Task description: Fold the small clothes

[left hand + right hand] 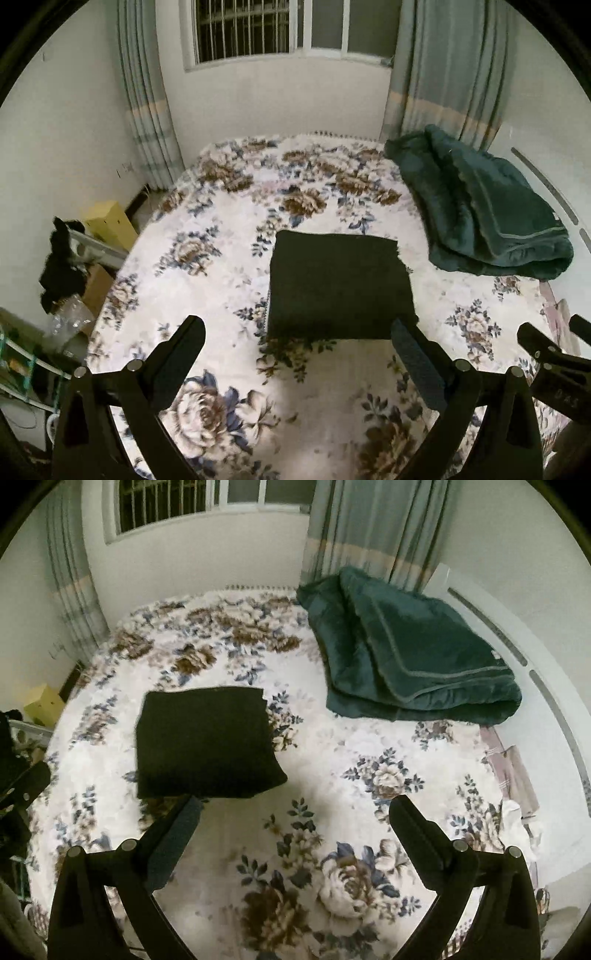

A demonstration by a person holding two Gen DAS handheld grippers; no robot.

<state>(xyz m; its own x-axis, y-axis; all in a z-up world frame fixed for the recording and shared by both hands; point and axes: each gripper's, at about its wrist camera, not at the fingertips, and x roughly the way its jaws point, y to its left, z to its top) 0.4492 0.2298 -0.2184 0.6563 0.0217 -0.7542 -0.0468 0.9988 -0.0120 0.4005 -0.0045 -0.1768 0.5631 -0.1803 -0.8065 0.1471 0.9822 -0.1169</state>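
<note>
Left gripper [297, 343] and right gripper [295, 821] both hang above the floral bed [207, 280], fingers spread wide, nothing in them. The dark garment [338, 282] lies in a flat square mid-bed, near the teal blanket [410, 650]. Looks finished to me; I'd just check edges line up, no re-grabbing.

The only marking with any lettering is a short row of pale characters on the black plastic arm of the other gripper [561, 397] at the right edge of the left wrist view, and it is too small and blurred to read for certain. Nothing else in either view carries legible text, a label, a brand, a number or a sign.
</note>
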